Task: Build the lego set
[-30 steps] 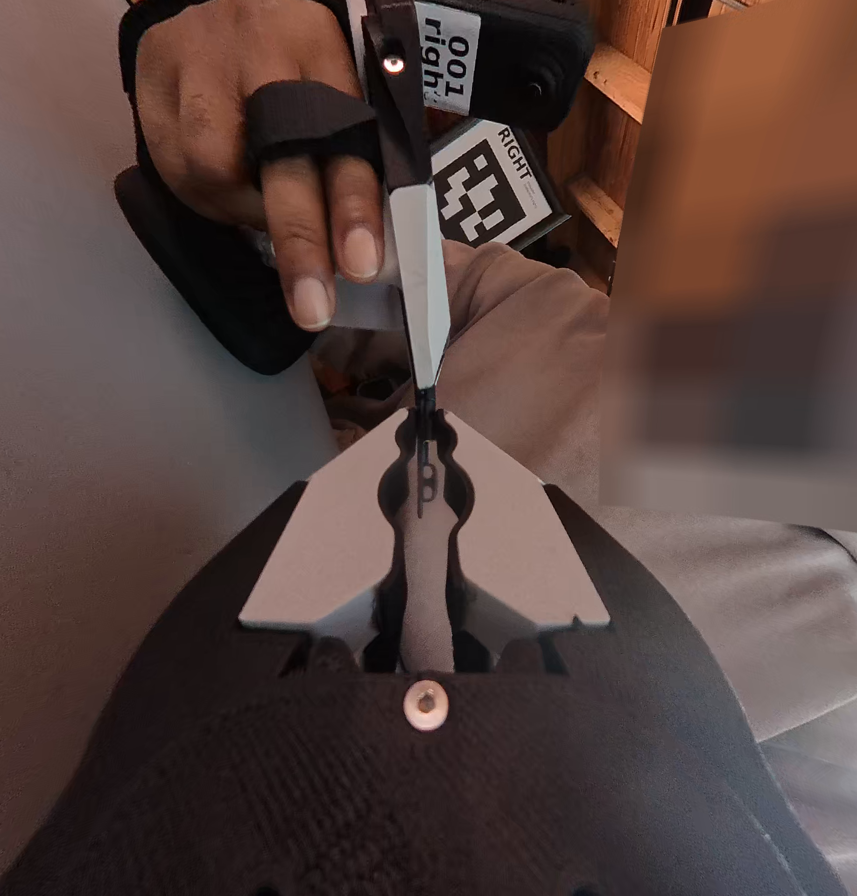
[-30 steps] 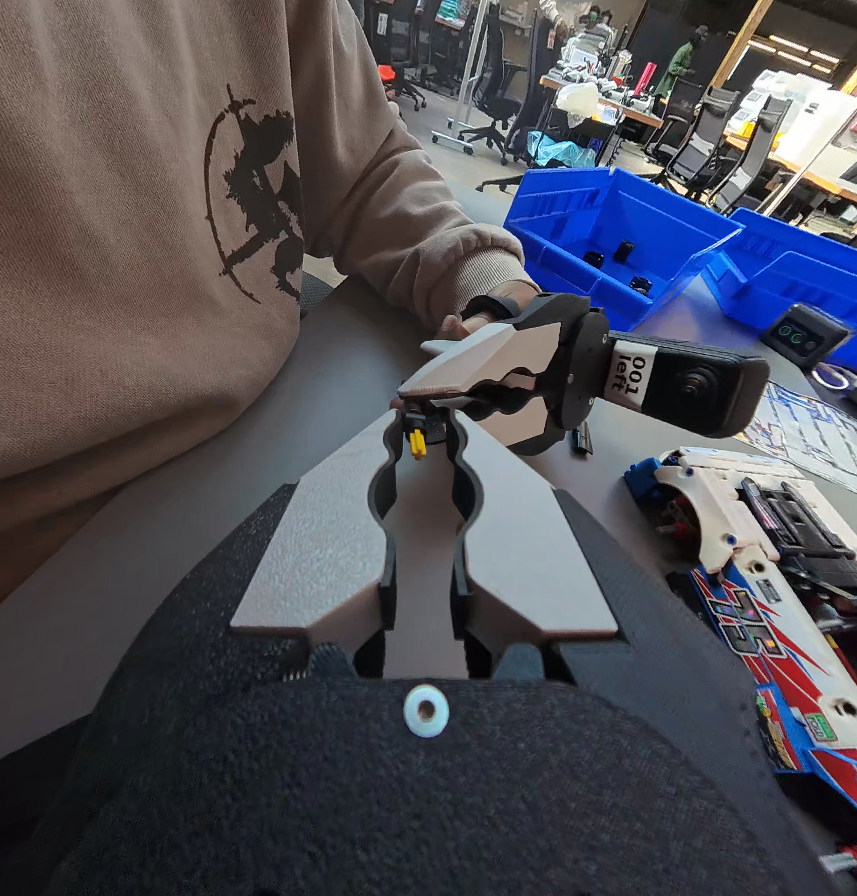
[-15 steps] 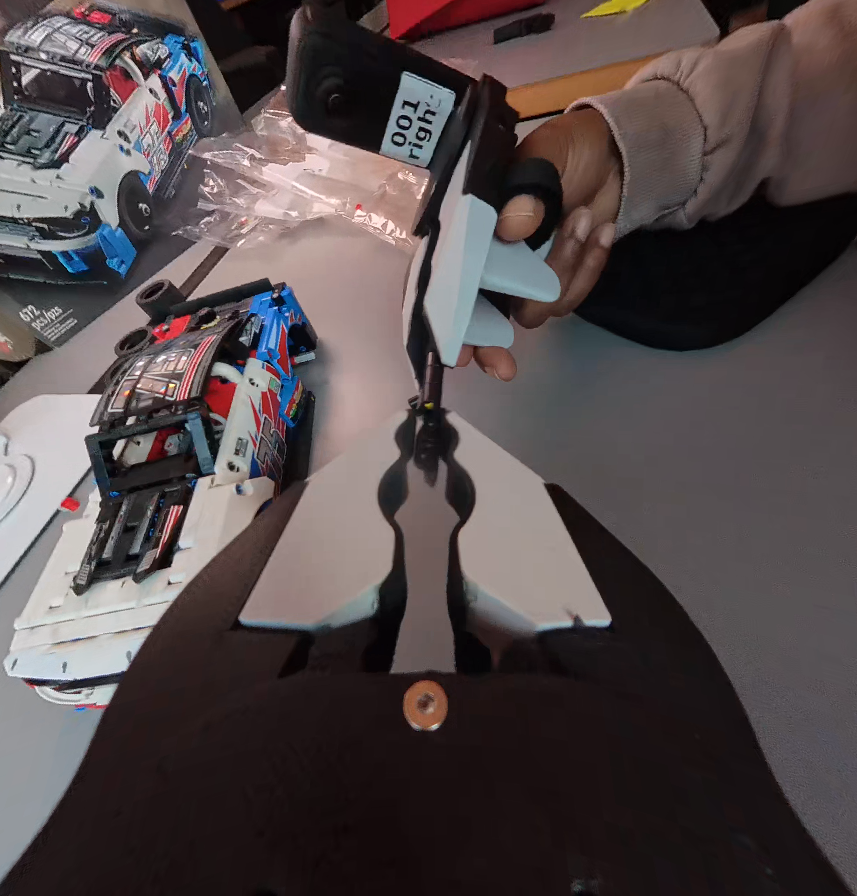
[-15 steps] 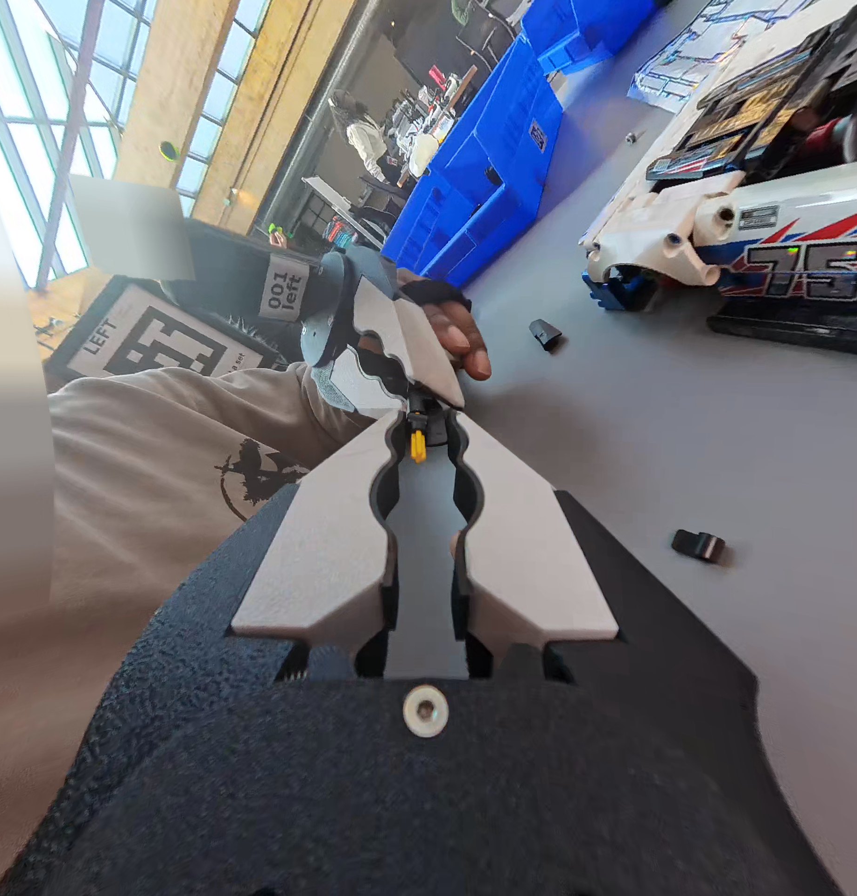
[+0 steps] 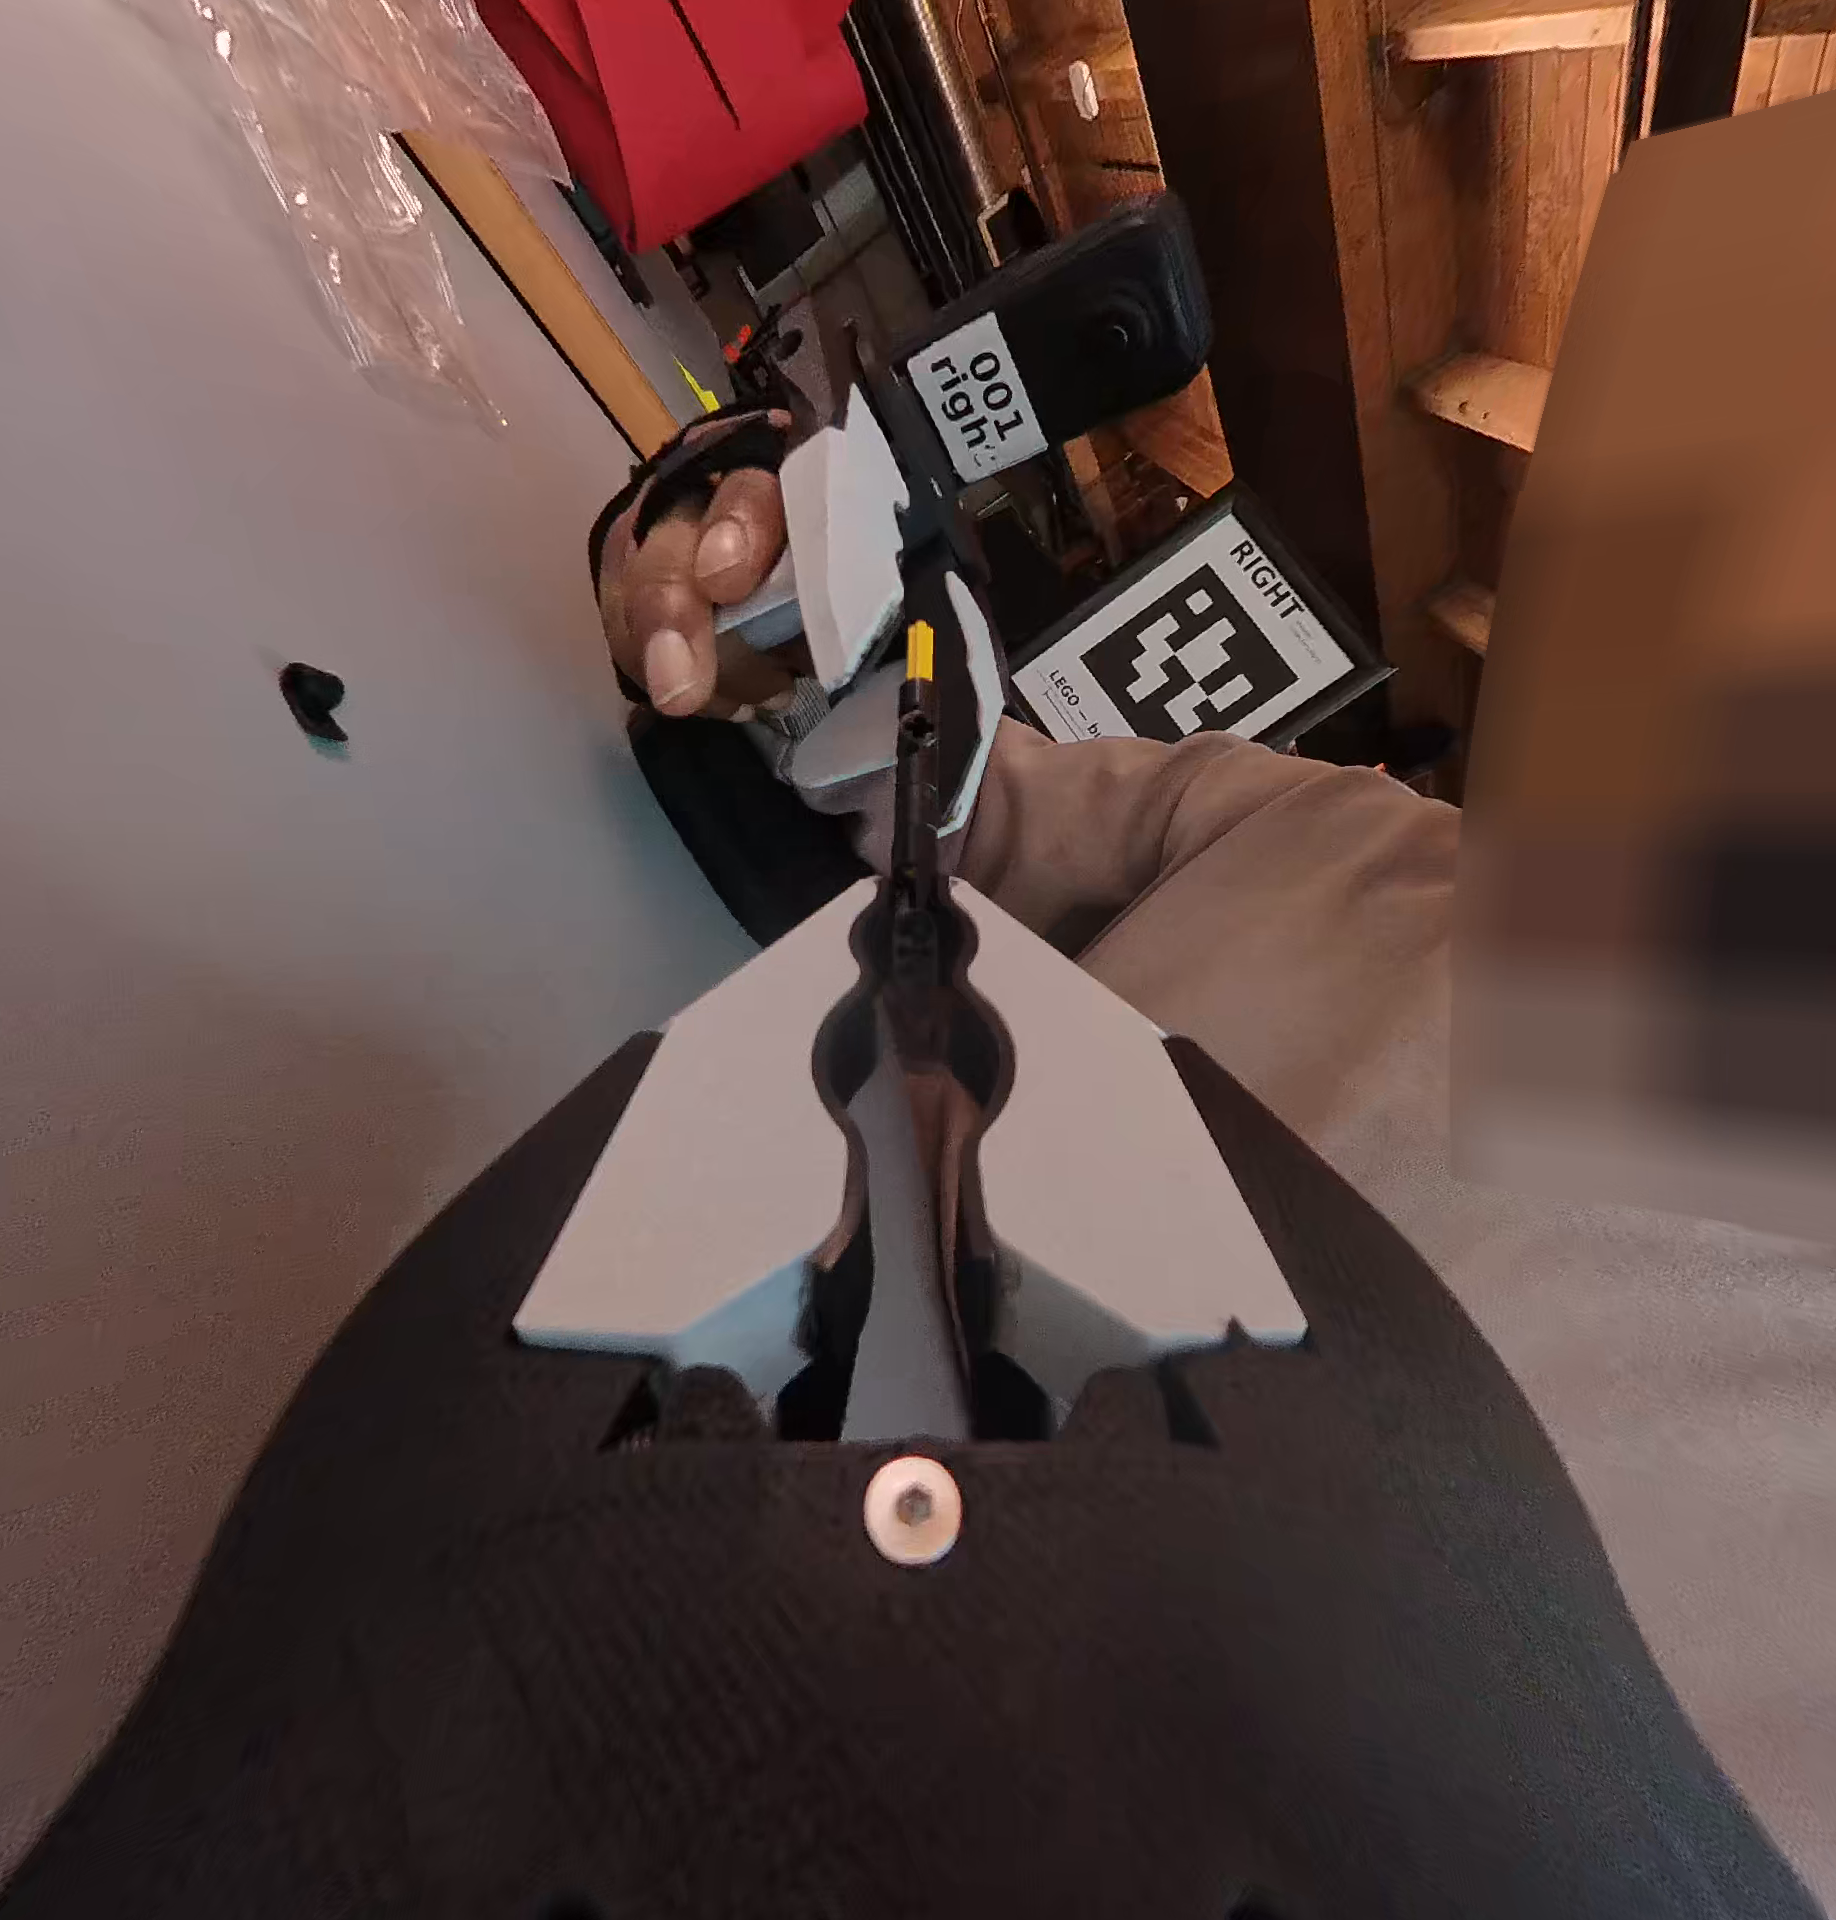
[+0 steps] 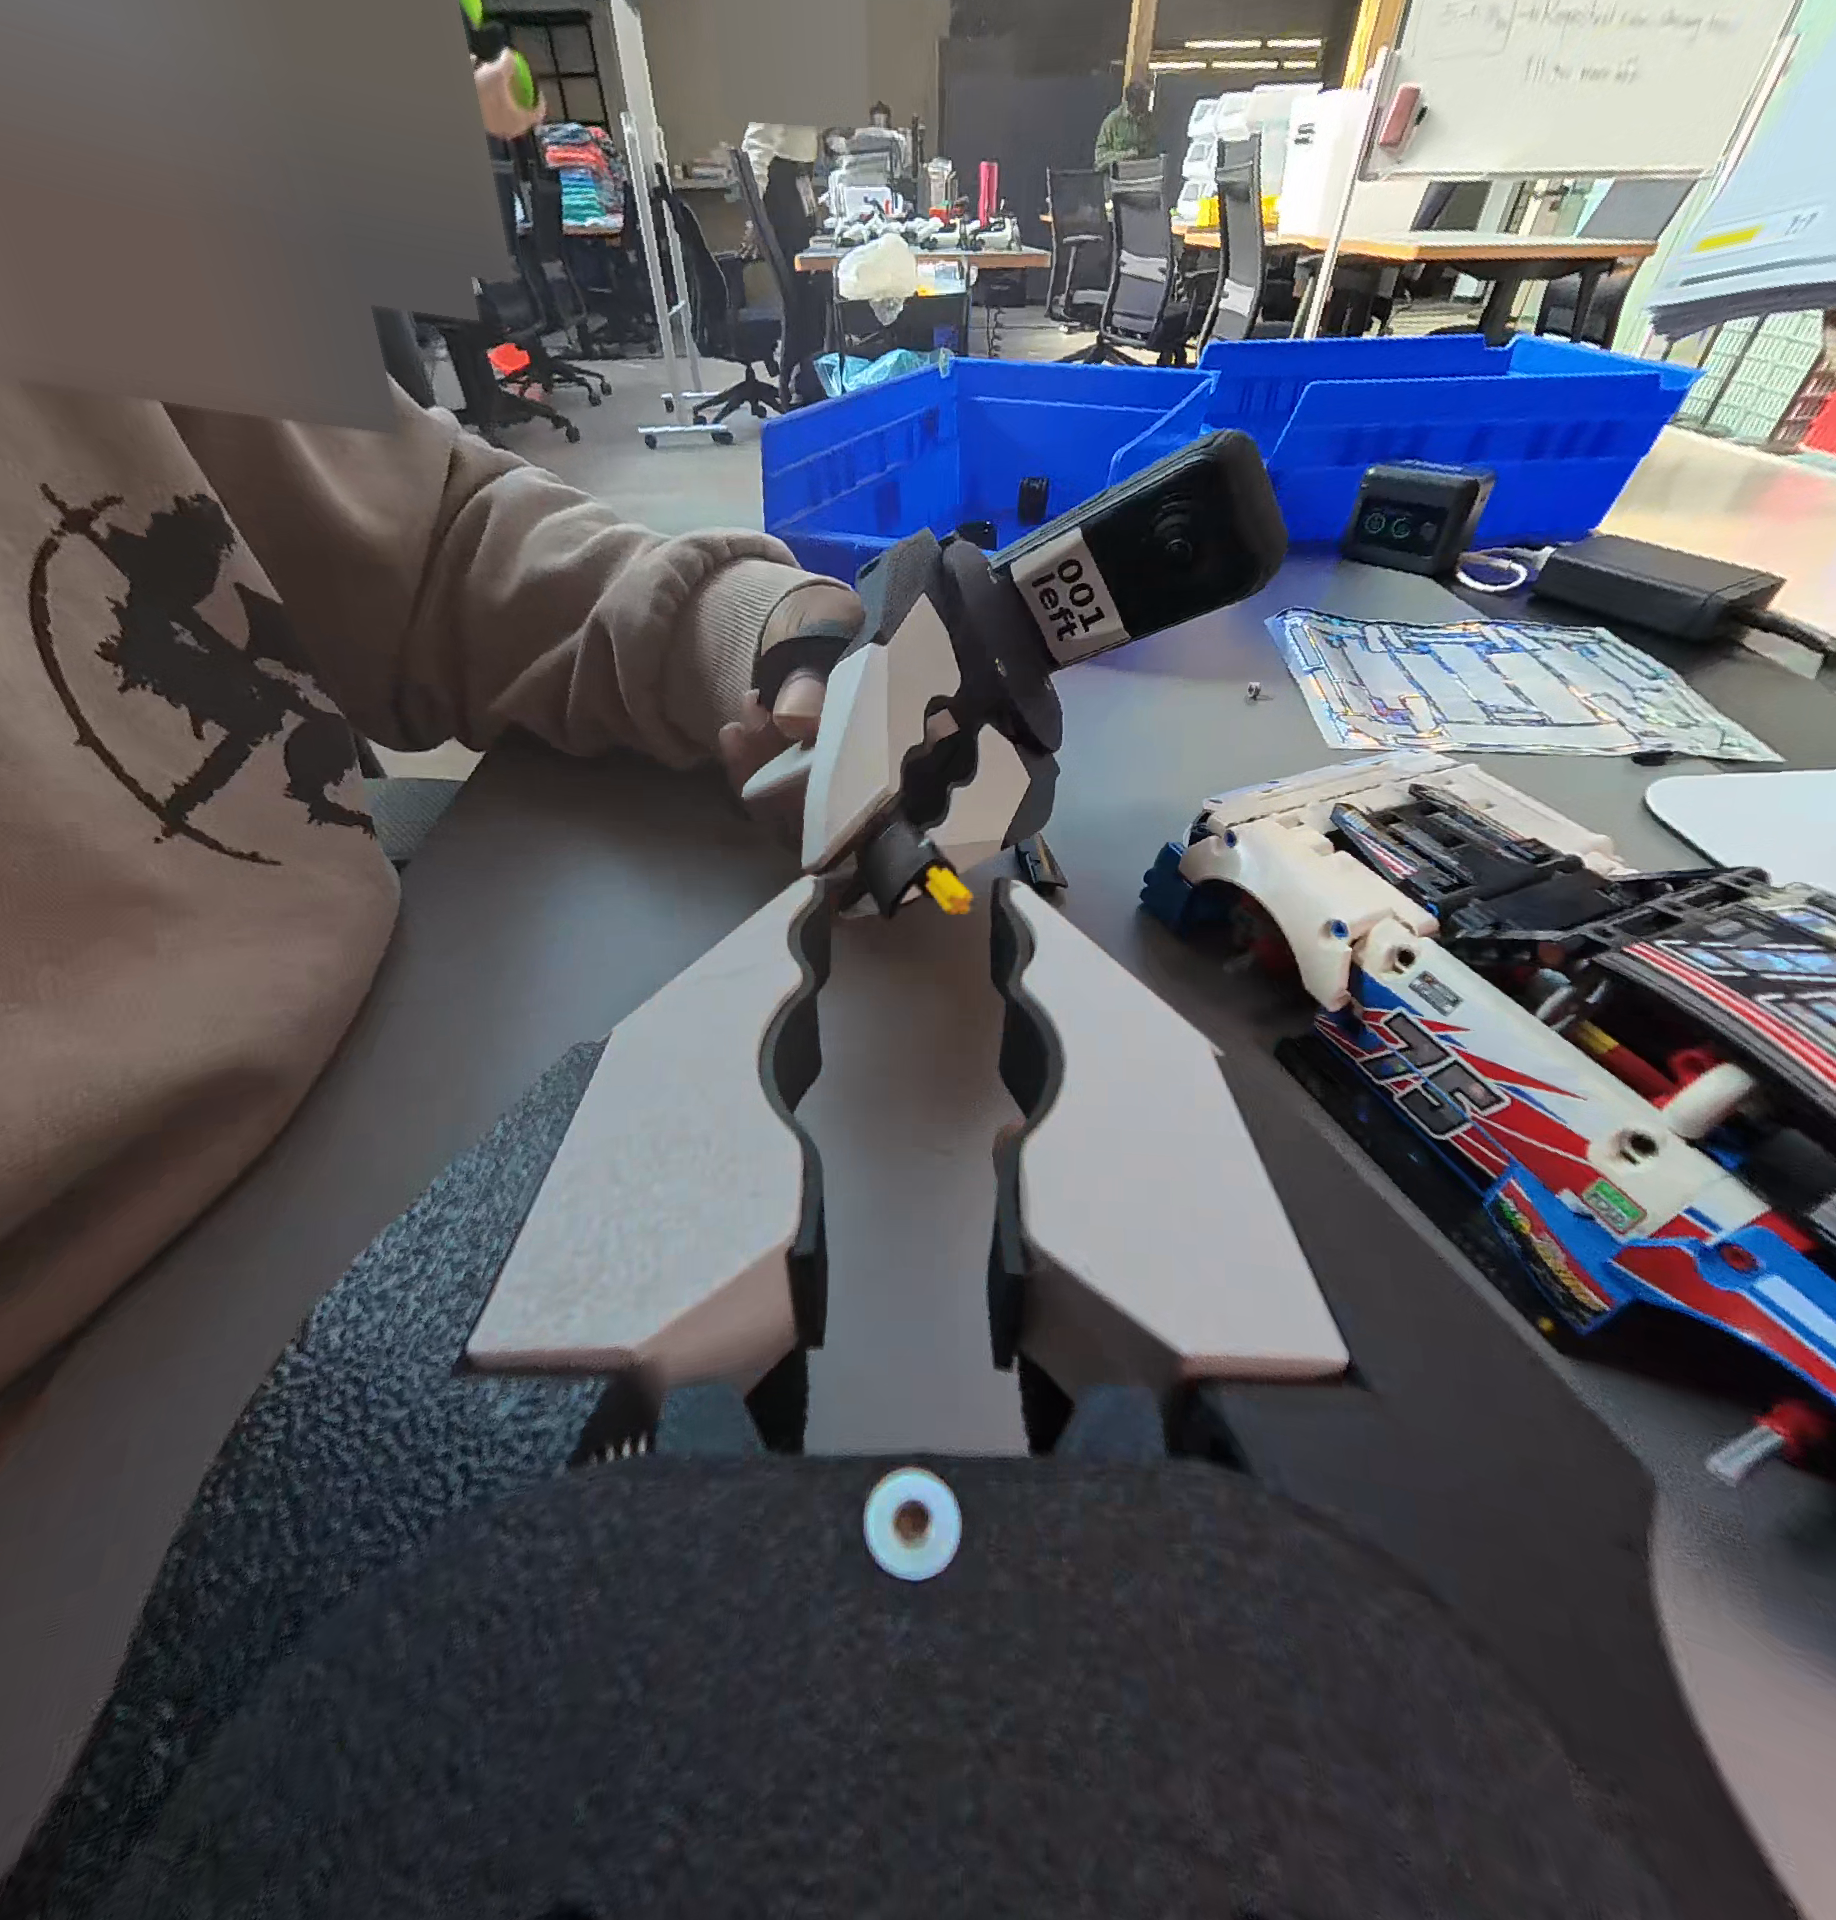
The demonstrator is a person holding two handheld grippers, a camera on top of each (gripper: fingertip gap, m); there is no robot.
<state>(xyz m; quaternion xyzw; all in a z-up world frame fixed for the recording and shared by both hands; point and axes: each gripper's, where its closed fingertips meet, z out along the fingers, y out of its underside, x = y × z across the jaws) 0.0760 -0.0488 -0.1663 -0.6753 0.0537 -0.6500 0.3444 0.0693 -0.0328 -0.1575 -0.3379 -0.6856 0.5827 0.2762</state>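
Observation:
My left gripper [image 5: 914, 899] is shut on a thin black lego piece [image 5: 912, 790] with a yellow pin [image 5: 921, 649] at its far end. It holds the piece in the air above the grey table [image 6: 581, 935]. My right gripper [image 6: 906, 904] is open, its jaws apart on either side of the yellow pin [image 6: 945, 891] without touching it. The left gripper also shows in the right wrist view [image 6: 898, 868], and the right gripper in the left wrist view [image 5: 898, 727]. The partly built white, blue and red lego car [image 6: 1516, 1018] lies on the table to the right.
Two blue bins [image 6: 997, 447] stand at the back of the table, with a sticker sheet [image 6: 1496, 686] and a black box [image 6: 1418, 514] beside them. A loose black piece [image 6: 1039, 862] lies near the car, another [image 5: 311, 701] on the table. The person's sleeve [image 6: 540, 623] is at left. Less than 4 cm separates the two grippers' tips.
My right gripper has opened and let go of the yellow-pin piece. My left gripper still holds it. Both cameras have swung to new angles.

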